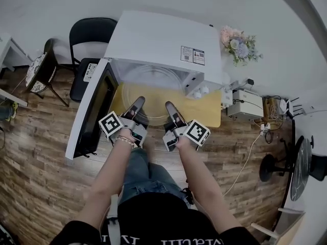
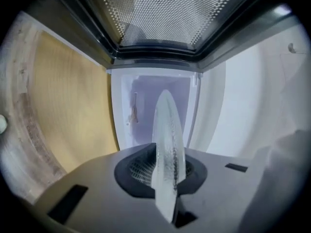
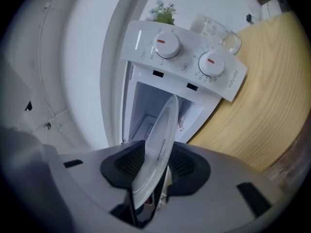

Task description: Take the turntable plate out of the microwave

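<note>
- The round clear glass turntable plate [image 1: 153, 93] is half out of the white microwave [image 1: 163, 40], above the yellow bench's [image 1: 207, 115] front edge.
- The left gripper [image 1: 138, 102] is clamped on the rim; the right gripper's [image 1: 169, 106] jaws are opening around it.
- Step: withdrawal. The next move likely calls for a firmer right grip.

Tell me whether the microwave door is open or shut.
Open: the door stands swung out wide at the microwave's left side.

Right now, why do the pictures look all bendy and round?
Head view: the wide lens bows the floor. Left gripper view: black corners, and the close plate is blurry. Right gripper view: the microwave leans and curves.
</note>
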Available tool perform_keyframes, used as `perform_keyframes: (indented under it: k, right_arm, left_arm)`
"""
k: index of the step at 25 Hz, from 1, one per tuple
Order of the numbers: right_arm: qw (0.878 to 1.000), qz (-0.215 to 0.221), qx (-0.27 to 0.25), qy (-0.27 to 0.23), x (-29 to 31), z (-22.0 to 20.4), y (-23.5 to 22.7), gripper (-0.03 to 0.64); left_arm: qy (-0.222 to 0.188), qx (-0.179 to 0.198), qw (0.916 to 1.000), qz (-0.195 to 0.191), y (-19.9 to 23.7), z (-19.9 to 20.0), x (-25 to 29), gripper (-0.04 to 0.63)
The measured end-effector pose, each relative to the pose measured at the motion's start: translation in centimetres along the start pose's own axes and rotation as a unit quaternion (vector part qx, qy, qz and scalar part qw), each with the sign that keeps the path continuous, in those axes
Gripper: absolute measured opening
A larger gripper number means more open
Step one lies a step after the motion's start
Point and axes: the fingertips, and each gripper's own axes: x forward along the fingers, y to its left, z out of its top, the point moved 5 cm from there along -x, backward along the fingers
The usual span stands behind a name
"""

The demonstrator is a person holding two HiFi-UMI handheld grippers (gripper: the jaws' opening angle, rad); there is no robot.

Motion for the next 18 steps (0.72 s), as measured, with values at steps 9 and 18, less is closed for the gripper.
perform_keyframes:
  k: [9, 18]
  right_arm:
    - [0.999, 0.027, -0.026, 0.020, -3.0, -0.1, 3.0, 0.126]
    - [0.995, 0.022, -0.094, 0.036, -5.0, 0.0, 4.7, 0.125]
  left_arm:
    - [0.016, 0.012, 0.9996, -0.020, -2.9, -3.1, -3.0, 0.032]
    - [0.028, 0.030, 0.9984, -0.039, -4.7, -5.0, -5.1, 0.032]
